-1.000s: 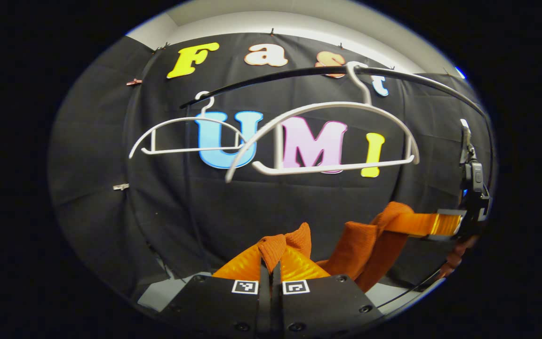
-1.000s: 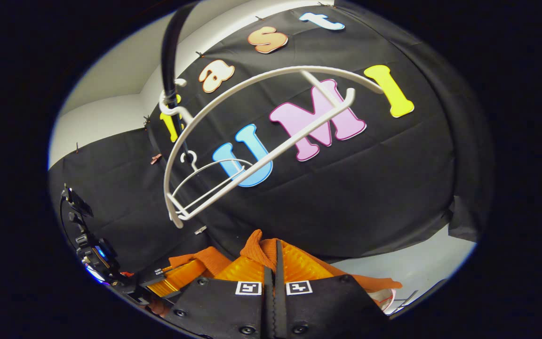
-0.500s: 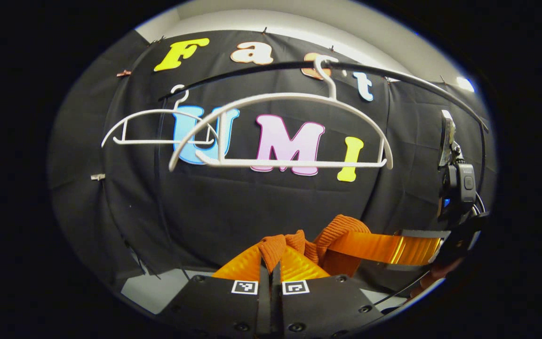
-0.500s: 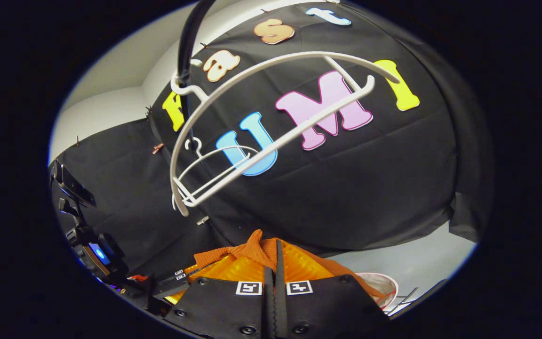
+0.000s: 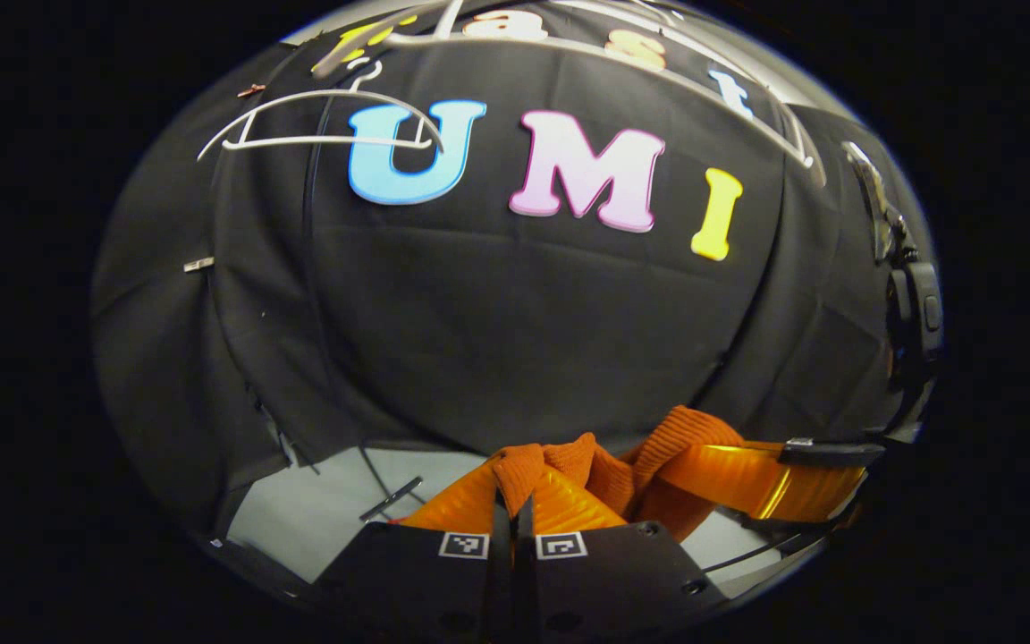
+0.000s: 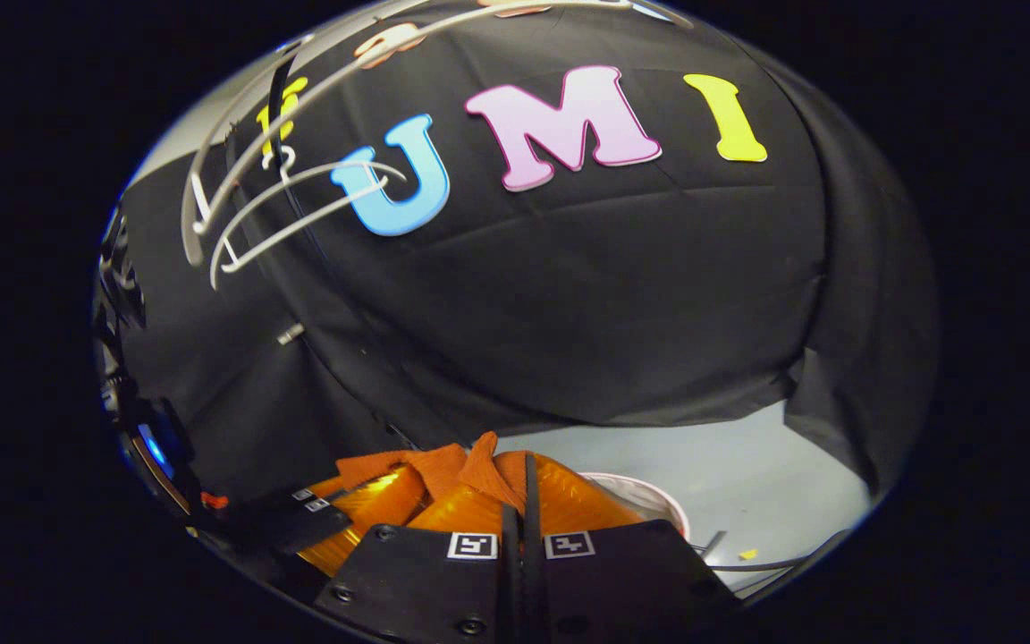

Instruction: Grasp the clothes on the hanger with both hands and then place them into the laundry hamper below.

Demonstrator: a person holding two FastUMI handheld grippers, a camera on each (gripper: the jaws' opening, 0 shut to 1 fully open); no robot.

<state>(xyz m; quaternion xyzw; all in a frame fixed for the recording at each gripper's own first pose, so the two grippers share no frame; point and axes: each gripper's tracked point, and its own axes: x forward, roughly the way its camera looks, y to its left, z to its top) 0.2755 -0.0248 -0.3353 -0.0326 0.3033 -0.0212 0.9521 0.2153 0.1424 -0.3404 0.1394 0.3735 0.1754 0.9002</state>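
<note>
An orange knitted garment point(image 5: 689, 427) hangs bunched between my two grippers, off the hangers. In the left gripper view my left gripper point(image 5: 515, 490) is shut on a fold of it at the bottom. My right gripper point(image 5: 658, 461) comes in from the right, also closed on the knit. The right gripper view shows my right gripper point(image 6: 524, 478) shut on the garment point(image 6: 443, 461), with my left gripper point(image 6: 430, 478) close at the lower left. A pale round rim of the laundry hamper point(image 6: 658, 497) peeks out just right of my fingers, low down.
Two bare white hangers point(image 5: 318, 125) point(image 6: 300, 192) hang from a black rail point(image 6: 275, 94) high above. The black cloth wall stands straight ahead. Pale grey floor point(image 6: 747, 465) lies below it, with a thin dark strip point(image 5: 390, 498) lying on it.
Both grippers have dropped lower with the garment, so the hangers and rail have slid up to the top of both views. The floor and hamper rim show more.
</note>
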